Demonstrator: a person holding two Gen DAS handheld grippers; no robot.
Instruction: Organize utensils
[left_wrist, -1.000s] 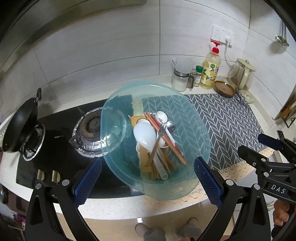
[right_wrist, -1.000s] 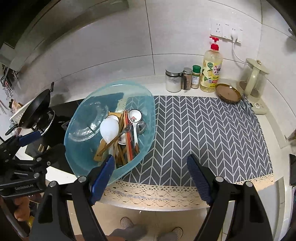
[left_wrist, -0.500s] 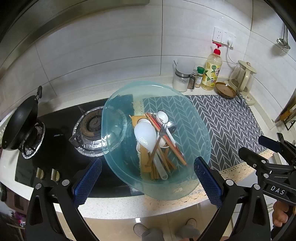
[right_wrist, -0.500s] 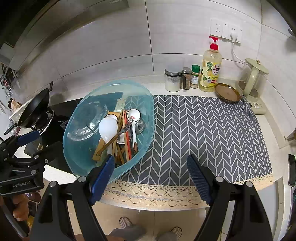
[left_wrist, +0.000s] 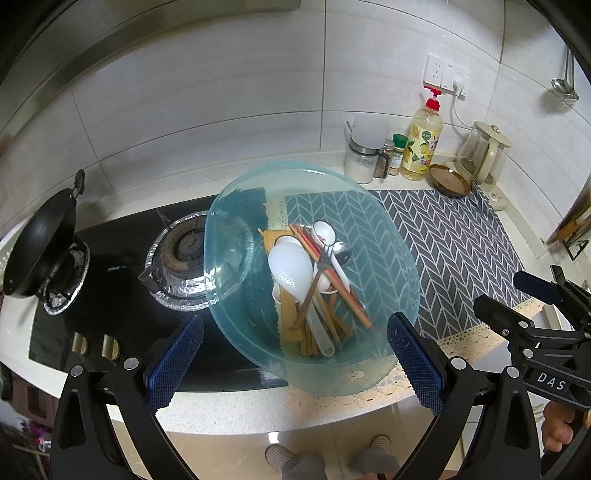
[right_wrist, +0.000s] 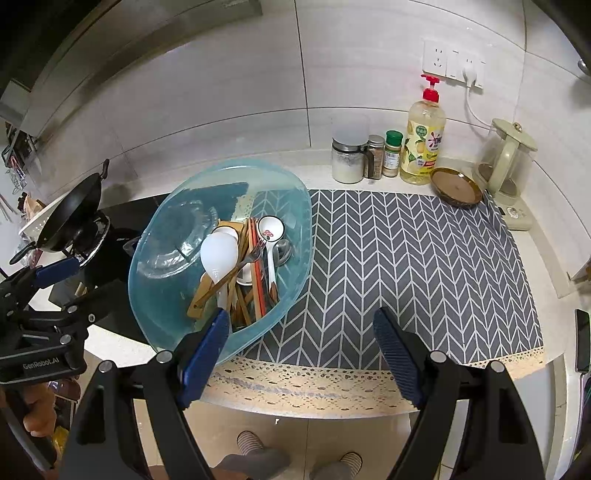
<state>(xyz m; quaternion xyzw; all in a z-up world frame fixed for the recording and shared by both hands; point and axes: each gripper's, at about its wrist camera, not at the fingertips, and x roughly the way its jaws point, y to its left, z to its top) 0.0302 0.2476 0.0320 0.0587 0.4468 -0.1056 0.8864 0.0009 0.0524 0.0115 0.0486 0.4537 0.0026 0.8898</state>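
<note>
Utensils (left_wrist: 314, 284) lie heaped together in the bottom of the blue basin (left_wrist: 388, 229), and that is where we find the task's things right now: a white rice paddle (left_wrist: 290, 267) on top, a fork (right_wrist: 247, 258) slanting across it, a metal spoon (left_wrist: 341, 253), a white ceramic spoon (right_wrist: 271, 230), red chopsticks (right_wrist: 258, 280) and several wooden pieces, all crossing each other with handles pointing mostly toward us. Nothing is sorted by kind; it is one mixed pile. The basin sits half on the black stove top (left_wrist: 122, 266) and half on the grey chevron mat (right_wrist: 406, 266), next to the burner (left_wrist: 184, 254).

Our left gripper (left_wrist: 295, 354) hangs over the near rim of the basin with its blue pads wide apart and nothing between them, lined up so the pile sits right down the middle of its reach. Our right gripper (right_wrist: 303, 343) is spread just as wide and empty too, aimed at the bare stretch of mat beside the basin, which looks like a sensible laying-out surface. Jars, a soap bottle (right_wrist: 423, 136) and a kettle (right_wrist: 508, 158) stand back along the wall, well apart from the work. Whichever piece gets picked, the tangle means neighbours may drag along, the fork especially.
</note>
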